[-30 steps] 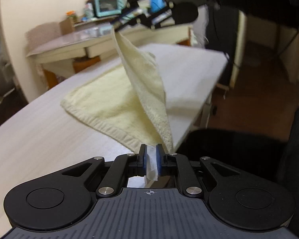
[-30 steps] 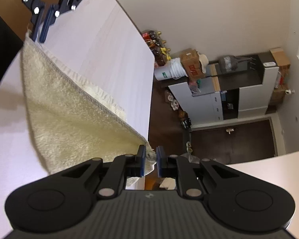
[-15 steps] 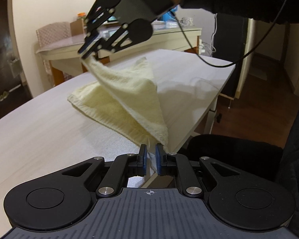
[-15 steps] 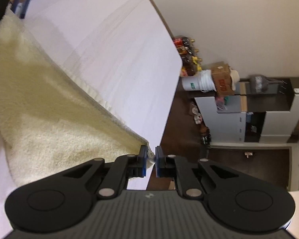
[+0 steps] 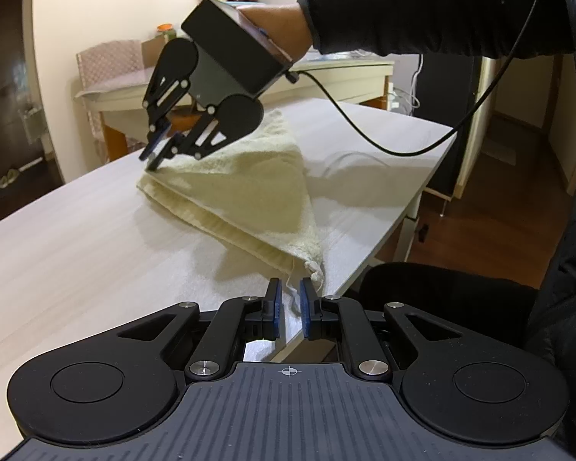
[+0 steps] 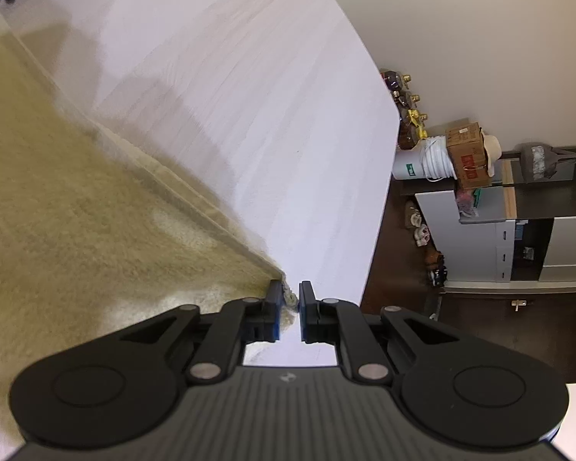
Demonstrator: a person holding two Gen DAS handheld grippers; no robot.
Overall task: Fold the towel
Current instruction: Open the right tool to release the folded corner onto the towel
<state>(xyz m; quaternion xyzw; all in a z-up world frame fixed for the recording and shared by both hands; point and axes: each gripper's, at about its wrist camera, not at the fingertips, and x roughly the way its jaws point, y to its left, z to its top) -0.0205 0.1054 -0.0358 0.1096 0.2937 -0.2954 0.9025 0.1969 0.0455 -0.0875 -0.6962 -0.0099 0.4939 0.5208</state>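
Left wrist view: we see our left claw (image 5: pixel 288 309) with its blue pads parted by a narrow gap, open. The near corner of the towel (image 5: pixel 245 192) hangs just ahead of the right pad, and a loose thread dangles into the gap; we cannot tell whether the pads touch the cloth, but they are not clamped on it.

Farther off in the same view, our right claw (image 5: pixel 155 157) tilts down onto the far left corner of the towel. Its tips sit at the cloth there. A black cable (image 5: pixel 422 146) runs from its body back toward our sleeve.

In the right wrist view, the right claw (image 6: pixel 288 307) also shows a small gap between its pads. The towel corner touches the left pad and pokes into the gap, while the right pad stands clear of it, so it is open rather than gripping.

The towel is pale yellow terry, folded over on itself into a triangle-like shape with a hemmed edge running between the two corners. It lies on the light wood tabletop (image 5: pixel 76 238), near the tabletop's right edge.
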